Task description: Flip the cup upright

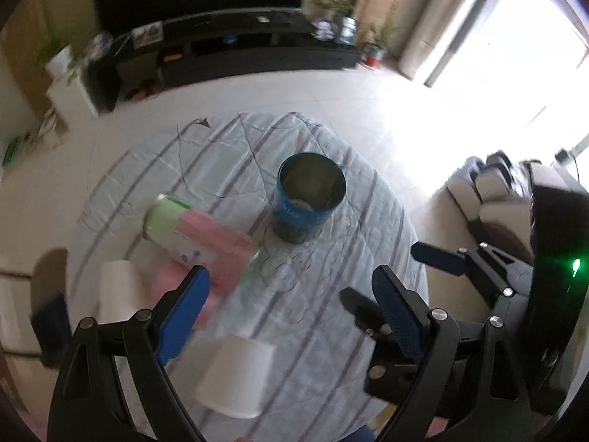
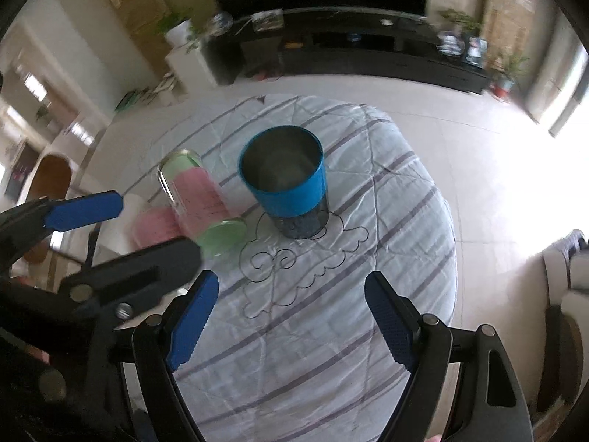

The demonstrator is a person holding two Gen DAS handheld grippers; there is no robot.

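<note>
A blue cup (image 1: 309, 195) stands upright, mouth up, in the middle of a round table with a striped cloth (image 1: 331, 331); it also shows in the right wrist view (image 2: 287, 180). A white paper cup (image 1: 235, 375) stands upside down near the table's front edge, below my left gripper (image 1: 294, 298), which is open and empty. A second white cup (image 1: 117, 291) stands upside down at the left. My right gripper (image 2: 291, 305) is open and empty, short of the blue cup.
A pink and green glass bottle (image 1: 195, 235) lies on its side left of the blue cup; it also shows in the right wrist view (image 2: 198, 202). A pink cup (image 2: 154, 224) sits beside it. A sofa (image 1: 489, 199) is at the right, a dark TV cabinet (image 1: 257, 48) behind.
</note>
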